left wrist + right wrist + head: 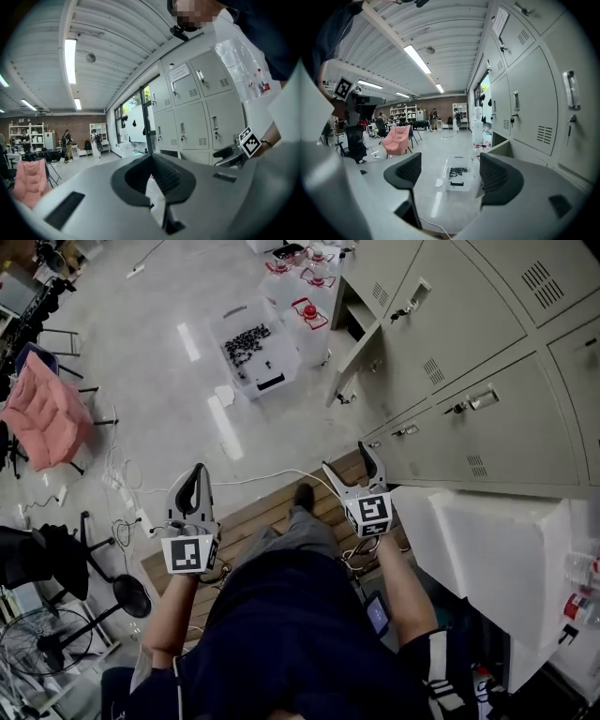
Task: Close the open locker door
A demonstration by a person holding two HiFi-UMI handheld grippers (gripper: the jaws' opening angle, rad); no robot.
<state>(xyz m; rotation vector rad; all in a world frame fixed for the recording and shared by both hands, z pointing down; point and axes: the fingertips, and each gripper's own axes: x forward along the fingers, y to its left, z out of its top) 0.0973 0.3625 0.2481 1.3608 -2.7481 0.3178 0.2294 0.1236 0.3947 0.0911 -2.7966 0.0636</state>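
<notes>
No text can be read anywhere. A paper notice (179,72) on an upper locker door (186,92) is too small to make out.

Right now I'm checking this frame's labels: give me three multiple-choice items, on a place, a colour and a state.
1. Where is the clear bin? A on the floor near the open locker door; B on a shelf; C inside a locker.
2. Colour of the chair? A blue; B pink; C green.
3. The right gripper has its jaws: A apart, empty; B shut on a handle; C shut, empty.
Answers: 1 A, the head view shows it there; 2 B, plainly pink; 3 A, only floor between them.
</notes>
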